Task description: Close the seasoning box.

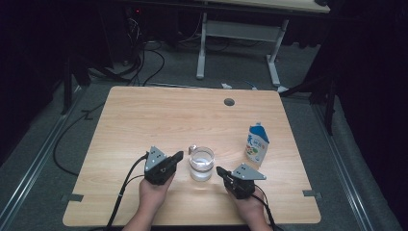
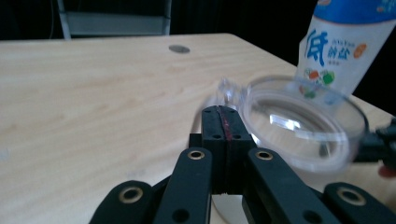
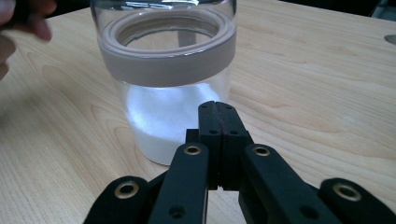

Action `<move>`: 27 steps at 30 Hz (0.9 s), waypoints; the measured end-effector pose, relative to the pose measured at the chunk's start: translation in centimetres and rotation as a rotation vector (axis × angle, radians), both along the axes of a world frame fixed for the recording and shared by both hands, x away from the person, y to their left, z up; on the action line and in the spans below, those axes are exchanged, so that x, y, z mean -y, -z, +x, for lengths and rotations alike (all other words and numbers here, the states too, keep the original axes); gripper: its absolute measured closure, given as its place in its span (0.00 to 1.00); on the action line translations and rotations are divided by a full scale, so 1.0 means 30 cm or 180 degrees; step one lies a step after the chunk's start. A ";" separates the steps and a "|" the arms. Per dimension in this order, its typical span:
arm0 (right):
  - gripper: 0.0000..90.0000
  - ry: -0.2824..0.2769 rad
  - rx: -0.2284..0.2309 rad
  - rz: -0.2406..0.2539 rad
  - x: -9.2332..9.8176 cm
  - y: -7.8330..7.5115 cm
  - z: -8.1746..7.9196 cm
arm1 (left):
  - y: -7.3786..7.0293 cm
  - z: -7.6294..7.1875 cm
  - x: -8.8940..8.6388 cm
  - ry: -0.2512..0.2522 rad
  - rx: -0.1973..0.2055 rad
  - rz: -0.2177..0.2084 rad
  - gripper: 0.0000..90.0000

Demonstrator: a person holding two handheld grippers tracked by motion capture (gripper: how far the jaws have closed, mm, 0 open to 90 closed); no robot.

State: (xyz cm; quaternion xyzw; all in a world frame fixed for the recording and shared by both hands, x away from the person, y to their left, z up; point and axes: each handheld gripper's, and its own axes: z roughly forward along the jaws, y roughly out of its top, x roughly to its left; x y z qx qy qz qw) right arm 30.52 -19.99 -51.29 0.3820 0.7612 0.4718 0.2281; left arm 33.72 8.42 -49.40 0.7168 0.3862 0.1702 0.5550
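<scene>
Glass jar [image 1: 201, 163] with white powder in it stands near your edge of the light wooden table [image 1: 144, 120], between your two grippers. Your left gripper [image 1: 178, 156] and right gripper [image 1: 220, 171] both have their jaws pressed together, holding nothing. A blue and white pouch [image 1: 257, 143] stands to the right. Around the table the room is dark, with grey floor and black cables [image 1: 144, 62].

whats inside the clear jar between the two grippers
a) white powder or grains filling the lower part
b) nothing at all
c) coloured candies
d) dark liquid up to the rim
a: in the right gripper view the jar holds a white granular fill in its lower part, below the grey seal band, with the right gripper shut just in front of it.
</scene>
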 end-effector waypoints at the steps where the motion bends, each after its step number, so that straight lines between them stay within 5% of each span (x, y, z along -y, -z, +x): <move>1: 1.00 0.0002 0.0009 0.0005 0.002 -0.001 0.000 | 0.009 -0.017 0.001 0.0011 -0.0013 0.0013 1.00; 6: 1.00 0.0026 -0.0013 -0.0017 0.011 0.005 -0.001 | 0.038 -0.069 0.019 0.0070 -0.0062 -0.0010 1.00; 13: 1.00 0.0057 -0.0019 -0.0037 0.028 0.010 -0.012 | 0.046 -0.081 0.051 0.0149 -0.0077 0.0012 1.00; 27: 1.00 0.0130 0.0014 -0.0021 0.038 -0.002 -0.007 | 0.045 0.001 0.076 0.0019 -0.0141 -0.0034 1.00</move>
